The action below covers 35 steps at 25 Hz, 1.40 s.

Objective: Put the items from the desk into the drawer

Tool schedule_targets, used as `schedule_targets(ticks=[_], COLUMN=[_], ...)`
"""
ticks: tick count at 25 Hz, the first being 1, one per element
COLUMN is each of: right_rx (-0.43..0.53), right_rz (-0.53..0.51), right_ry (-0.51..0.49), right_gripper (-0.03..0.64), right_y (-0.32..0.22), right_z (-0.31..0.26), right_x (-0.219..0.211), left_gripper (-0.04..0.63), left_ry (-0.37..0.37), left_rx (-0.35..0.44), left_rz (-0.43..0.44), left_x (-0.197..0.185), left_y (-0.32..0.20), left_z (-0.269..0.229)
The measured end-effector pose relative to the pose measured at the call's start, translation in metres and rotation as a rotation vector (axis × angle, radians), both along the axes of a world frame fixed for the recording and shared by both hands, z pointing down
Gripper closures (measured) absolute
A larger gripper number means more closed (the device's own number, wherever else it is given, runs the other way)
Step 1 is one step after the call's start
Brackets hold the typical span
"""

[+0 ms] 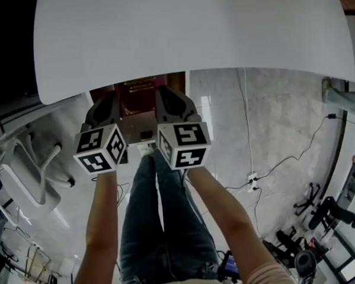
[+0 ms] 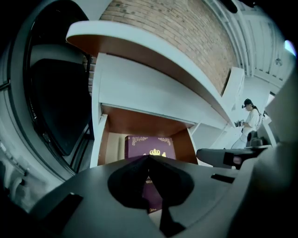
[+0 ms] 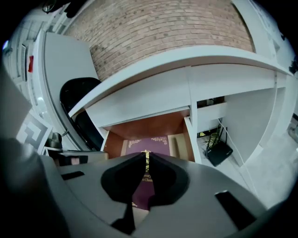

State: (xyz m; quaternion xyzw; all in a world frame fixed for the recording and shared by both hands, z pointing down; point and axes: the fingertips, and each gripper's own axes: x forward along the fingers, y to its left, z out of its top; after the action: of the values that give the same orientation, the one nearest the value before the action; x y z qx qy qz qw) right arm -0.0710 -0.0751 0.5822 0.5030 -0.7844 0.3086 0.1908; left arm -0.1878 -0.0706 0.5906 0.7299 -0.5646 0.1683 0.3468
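Black pads meet tip to tip on the left tongs [image 2: 150, 159], with nothing between them. The right tongs [image 3: 142, 155] are pressed together too and hold nothing; only a thin slit shows at their tips. Both hang side by side above the front of the open drawer [image 2: 106, 139], pointing down into it.

The purple book [image 2: 149, 145] with gold print lies flat on the drawer's floor, beyond and below both pairs of tips and apart from them. It sits nearer the middle than either side wall, with a pale strip of floor bare along each side of it.

Over the drawer juts the white desk [image 1: 190, 37], and no other item shows on the part of its top that is in view, so the storing looks about done.

The risks I judge from here:
- The tongs are close under the overhang above the drawer, so lifting them straight up could knock them on the desk's edge.
- Pushing the drawer shut with one pair ahead of the other could skew it in its runners.
- The person's legs [image 1: 160, 216] are below the drawer front and could catch it.
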Motion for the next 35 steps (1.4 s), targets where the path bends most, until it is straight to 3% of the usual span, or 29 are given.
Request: schedule_targets(ticks=[11,20,27,32,35], right_rx=[0.121,0.222,0.325,0.375,0.416], right_rz=[-0.025,-0.074,-0.092,-0.123,-0.133], right_ry=[-0.072,-0.12,-0.134,-0.097,-0.072], right_gripper=[0.6,0.6,0.6,0.6,0.601], right_y=[0.035,0.06,0.084,0.117,0.122], right_z=[-0.086,-0.152,-0.215,-0.172,-0.183], right_x=[-0.001,-0.003,0.008,0.042,0.046], left_gripper=[0.586,0.586,0.586,0.586,0.586], left_ry=[0.016,0.041,0.013,0.016,0.021], left_rx=[0.203,0.314,0.411,0.463,0.5], left_rz=[0.028,0.039,0.065,0.092,0.091], left_x=[0.004,0.01,0.007,0.035,0.033], left_y=[0.033,0.06,0.085,0.118,0.121], left_z=[-0.102,-0.169,-0.23,-0.183,-0.192])
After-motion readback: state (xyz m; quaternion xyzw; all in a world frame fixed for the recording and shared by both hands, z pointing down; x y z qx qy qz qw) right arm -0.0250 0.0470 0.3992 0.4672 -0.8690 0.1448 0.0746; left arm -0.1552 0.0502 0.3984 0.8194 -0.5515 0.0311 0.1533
